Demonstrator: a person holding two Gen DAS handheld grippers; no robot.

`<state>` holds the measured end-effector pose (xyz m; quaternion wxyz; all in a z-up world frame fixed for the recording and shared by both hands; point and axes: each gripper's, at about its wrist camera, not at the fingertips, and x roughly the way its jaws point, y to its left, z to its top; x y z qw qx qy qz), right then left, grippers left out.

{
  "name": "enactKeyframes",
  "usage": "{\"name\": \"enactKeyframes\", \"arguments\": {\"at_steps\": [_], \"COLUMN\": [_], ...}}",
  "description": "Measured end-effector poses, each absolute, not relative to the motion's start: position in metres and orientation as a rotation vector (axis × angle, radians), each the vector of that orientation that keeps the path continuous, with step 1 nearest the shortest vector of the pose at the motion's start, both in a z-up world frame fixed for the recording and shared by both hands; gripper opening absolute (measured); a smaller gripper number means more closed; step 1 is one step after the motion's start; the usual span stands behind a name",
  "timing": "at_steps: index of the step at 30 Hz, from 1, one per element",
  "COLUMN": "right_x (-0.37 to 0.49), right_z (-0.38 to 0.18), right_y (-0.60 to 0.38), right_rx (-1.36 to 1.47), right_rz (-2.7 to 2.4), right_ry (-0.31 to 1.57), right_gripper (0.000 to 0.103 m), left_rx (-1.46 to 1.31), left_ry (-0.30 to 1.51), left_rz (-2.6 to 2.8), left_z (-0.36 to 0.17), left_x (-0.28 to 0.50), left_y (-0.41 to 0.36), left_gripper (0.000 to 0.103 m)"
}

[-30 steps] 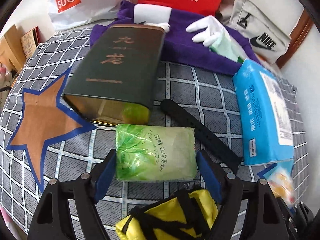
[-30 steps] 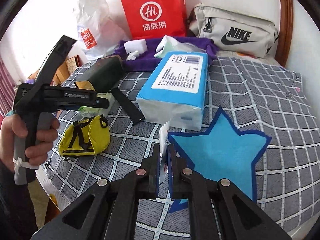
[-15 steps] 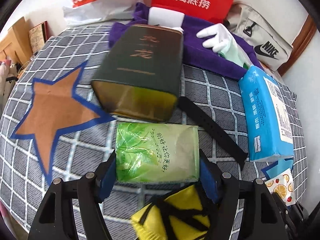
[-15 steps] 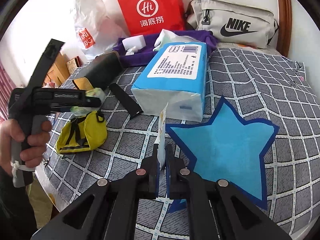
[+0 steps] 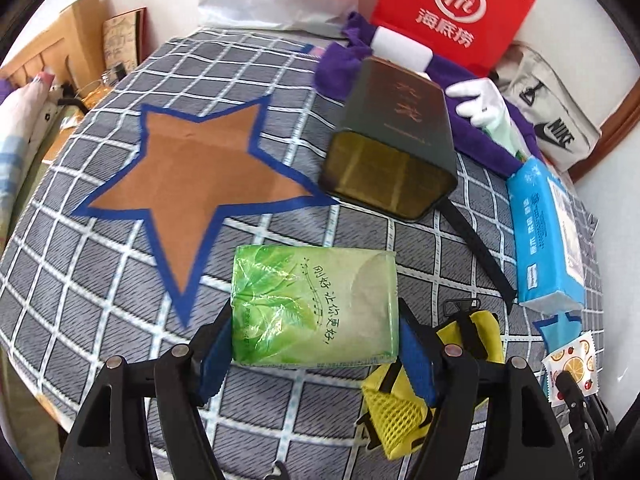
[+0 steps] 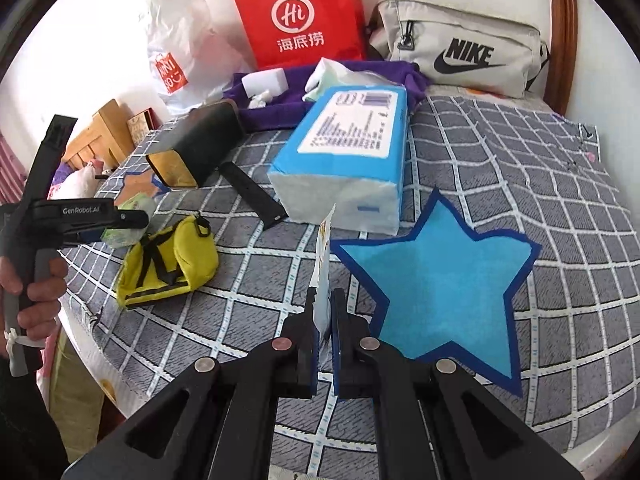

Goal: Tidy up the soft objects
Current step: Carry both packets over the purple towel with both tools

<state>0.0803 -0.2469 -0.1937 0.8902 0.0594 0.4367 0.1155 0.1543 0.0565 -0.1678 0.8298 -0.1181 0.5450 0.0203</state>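
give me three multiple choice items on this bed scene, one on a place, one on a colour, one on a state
1. Where does the black strap lie?
A. between the dark tin and the blue tissue pack
B. on the blue star
C. inside the yellow bag

2. What colour fills the star nearest the left gripper?
A. green
B. brown
C. red

3. What is the state of the right gripper?
A. open and empty
B. shut on a thin sachet
C. shut on the yellow bag

Key: 1 A, the strap lies on the cover with the tin on one side and the pack on the other. 2 B, brown fill with a blue border. 3 B, the fingers pinch the sachet, which stands up edge-on between them.
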Motion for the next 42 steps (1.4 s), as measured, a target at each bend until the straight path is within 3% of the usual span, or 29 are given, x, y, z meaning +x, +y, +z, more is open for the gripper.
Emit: {"name": "enactKeyframes", "arguments": {"at_steps": [20, 42], "right_x": [0.095, 0.18], "right_z": [-0.115, -0.082], "right_y": [-0.239, -0.247], "right_rx": [0.137, 0.192], "right_rz": [0.285, 0.321], "right_ry": [0.779, 0.729], "right_gripper": [0.005, 0.005], "left_rx": [-0.239, -0.197], "left_ry": [1.041, 1.004], "left_rz": [-0.025, -0.038], "left_z": [-0.097, -0.073], "left_x": [0.165, 0.232], "left_y": [0.051, 0.042], "left_gripper": [0.071, 0.071]}}
